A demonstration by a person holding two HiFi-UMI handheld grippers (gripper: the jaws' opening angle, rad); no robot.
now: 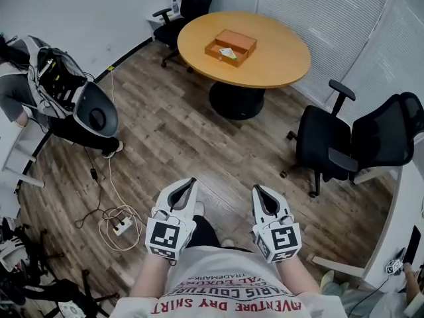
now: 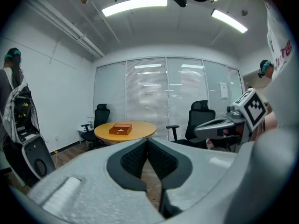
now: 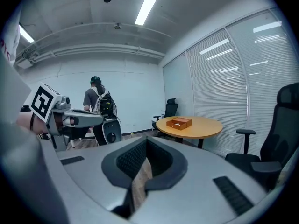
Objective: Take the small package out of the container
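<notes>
Left tool [image 1: 191, 183] and right tool [image 1: 258, 191] hang side by side, low before the person's shirt [image 1: 232, 293] and well short of the round bench [image 1: 278, 61]. Each has its jaws pressed together at the tips, with nothing between them. Bare wooden floor [image 1: 192, 144] lies open from the tools to the bench's black pedestal [image 1: 237, 101]. Left of that path, well away from the bench, a white power strip [image 1: 122, 227] sits in a loop of cable. A person with a backpack [image 1: 59, 88] stands beyond it. Two black office chairs [image 1: 324, 141] stand right of the bench, apart from its edge; another black chair [image 1: 189, 8] stands at its far left. On the bench's far left part rests the open orange-brown container [image 1: 242, 42], clear of the edge, with the small package [image 1: 227, 53] lying inside. Closed white blinds [image 1: 331, 12] run behind the bench.
</notes>
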